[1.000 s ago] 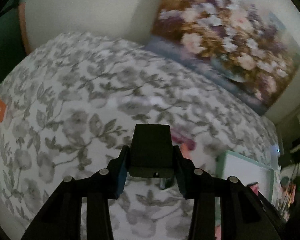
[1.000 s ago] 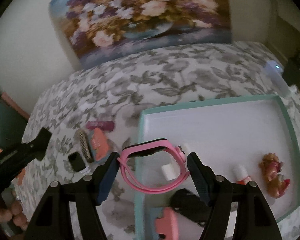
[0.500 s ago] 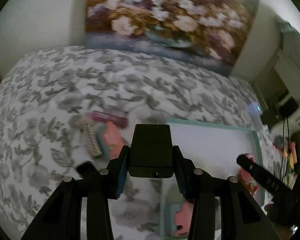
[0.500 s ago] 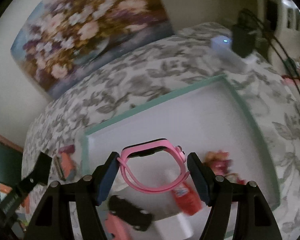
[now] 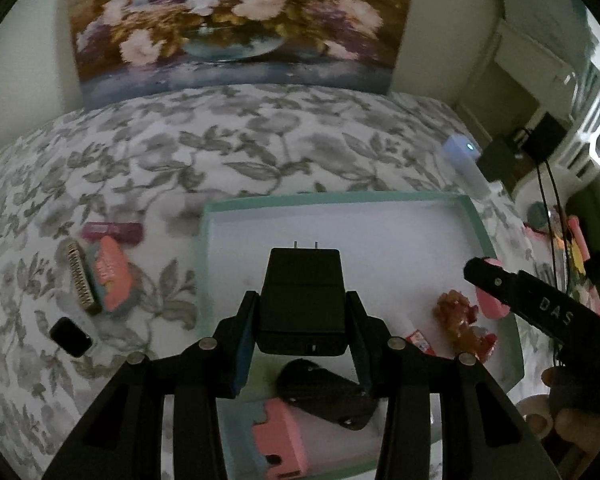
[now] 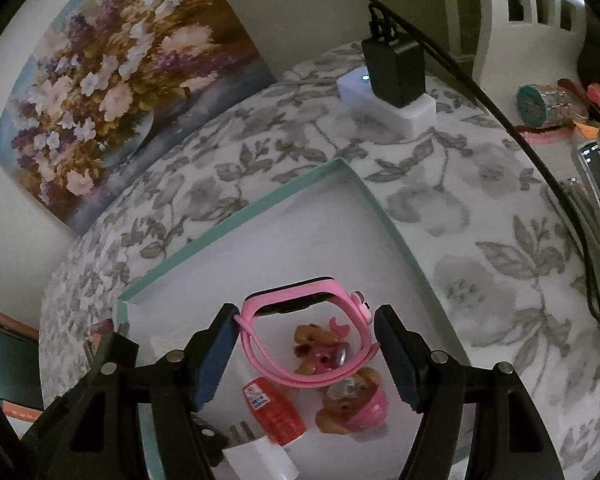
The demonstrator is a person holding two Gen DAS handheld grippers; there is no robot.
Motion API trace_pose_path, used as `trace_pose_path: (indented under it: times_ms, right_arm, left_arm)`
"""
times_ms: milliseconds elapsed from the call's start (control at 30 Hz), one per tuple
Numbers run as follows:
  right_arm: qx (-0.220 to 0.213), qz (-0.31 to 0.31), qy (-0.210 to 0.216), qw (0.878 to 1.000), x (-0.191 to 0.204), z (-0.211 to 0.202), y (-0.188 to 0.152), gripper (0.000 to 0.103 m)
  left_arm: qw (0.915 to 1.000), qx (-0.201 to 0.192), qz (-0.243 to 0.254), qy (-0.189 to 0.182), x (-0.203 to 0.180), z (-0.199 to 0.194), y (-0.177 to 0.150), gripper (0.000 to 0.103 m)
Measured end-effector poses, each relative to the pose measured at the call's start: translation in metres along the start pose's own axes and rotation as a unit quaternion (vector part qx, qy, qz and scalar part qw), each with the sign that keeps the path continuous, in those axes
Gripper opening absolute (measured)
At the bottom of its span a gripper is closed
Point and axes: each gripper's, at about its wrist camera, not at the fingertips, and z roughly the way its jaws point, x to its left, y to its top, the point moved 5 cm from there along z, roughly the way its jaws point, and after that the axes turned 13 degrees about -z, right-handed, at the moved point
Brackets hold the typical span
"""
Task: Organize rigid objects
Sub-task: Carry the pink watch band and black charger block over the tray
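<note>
left tool (image 5: 302,330) clamped black plastic plug charger (image 5: 302,300); right tool (image 6: 306,354) clasped pink silicone wristwatch (image 6: 306,340); both poised above teal-rimmed white tray (image 5: 380,197) for sorting.

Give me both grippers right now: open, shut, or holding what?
Left gripper: closed on the black plug adapter, above the tray.
Right gripper: closed on the pink watch, above the tray.

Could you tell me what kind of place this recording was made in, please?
Probably a bedroom at home: a floral bedspread underlies the tray, a flower painting leans on the wall, and a cluttered side table adjoins.
</note>
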Motion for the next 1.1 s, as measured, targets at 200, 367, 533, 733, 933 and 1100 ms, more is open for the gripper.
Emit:
trace_pose_path:
  times_ms: [200,367,533,733,933,1100]
  right_arm:
    - [0.001,-0.023,0.000,1.000,0.011,0.002,0.000,0.072]
    - [0.006,-0.048,-0.001,0.999,0.024,0.005,-0.001,0.073]
    - [0.012,-0.064,-0.001,0.998,0.032,0.008,-0.003,0.073]
    - [0.022,-0.077,-0.002,0.997,0.038,0.012,-0.006,0.073]
    - [0.027,-0.092,-0.002,0.995,0.045,0.014,-0.008,0.073]
    - [0.029,-0.089,0.000,0.996,0.046,0.015,-0.007,0.073]
  left_arm:
    - [0.9999,0.000,0.015,0.005,-0.006,0.002,-0.002,0.044]
    - [0.9997,0.005,0.020,0.010,-0.007,0.004,-0.003,0.044]
    - [0.9997,0.009,0.020,0.011,-0.007,0.006,-0.004,0.044]
    - [0.9996,0.017,0.018,0.015,-0.005,0.010,-0.005,0.044]
    - [0.9994,0.022,0.020,0.016,-0.006,0.011,-0.005,0.044]
    - [0.9994,0.022,0.020,0.019,-0.005,0.011,-0.005,0.044]
